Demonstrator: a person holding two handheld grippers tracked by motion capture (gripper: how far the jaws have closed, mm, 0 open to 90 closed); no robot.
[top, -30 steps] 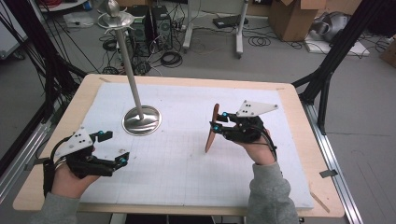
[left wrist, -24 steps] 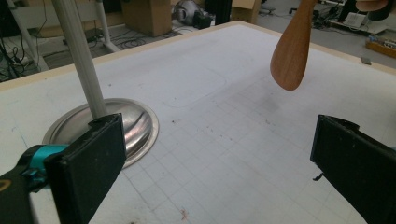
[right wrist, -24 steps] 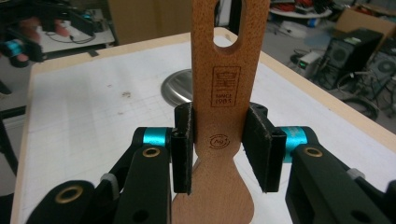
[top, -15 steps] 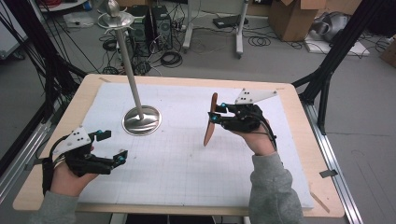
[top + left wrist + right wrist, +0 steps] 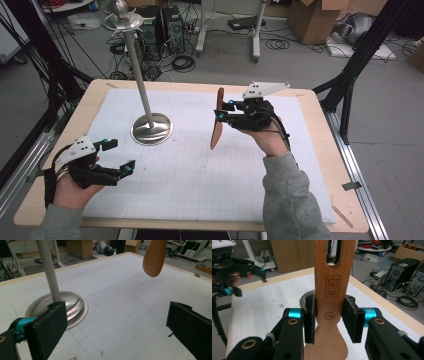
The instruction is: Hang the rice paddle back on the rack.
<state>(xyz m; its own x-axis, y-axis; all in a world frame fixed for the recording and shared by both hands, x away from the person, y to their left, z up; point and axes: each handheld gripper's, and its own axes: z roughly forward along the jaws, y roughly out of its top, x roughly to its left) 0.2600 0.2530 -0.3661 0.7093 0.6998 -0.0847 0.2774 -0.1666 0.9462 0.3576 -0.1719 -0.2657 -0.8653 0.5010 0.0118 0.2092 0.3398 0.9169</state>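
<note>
right gripper [image 5: 223, 114] clamps wooden spatula [image 5: 217, 120] upright, clear of mat; left gripper [image 5: 120, 157] gapes wide, holding nothing.

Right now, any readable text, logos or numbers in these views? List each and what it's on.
"SINCE 1983": burned into the wooden spatula handle, in a rectangular stamp under a small crest too fine to read, right gripper view.
Round stamp below it, level with the right gripper fingers: letters too small to read surely.
Labels on the computer tower on the floor: blurred, unreadable.
High view and left gripper view: no legible text.
</note>
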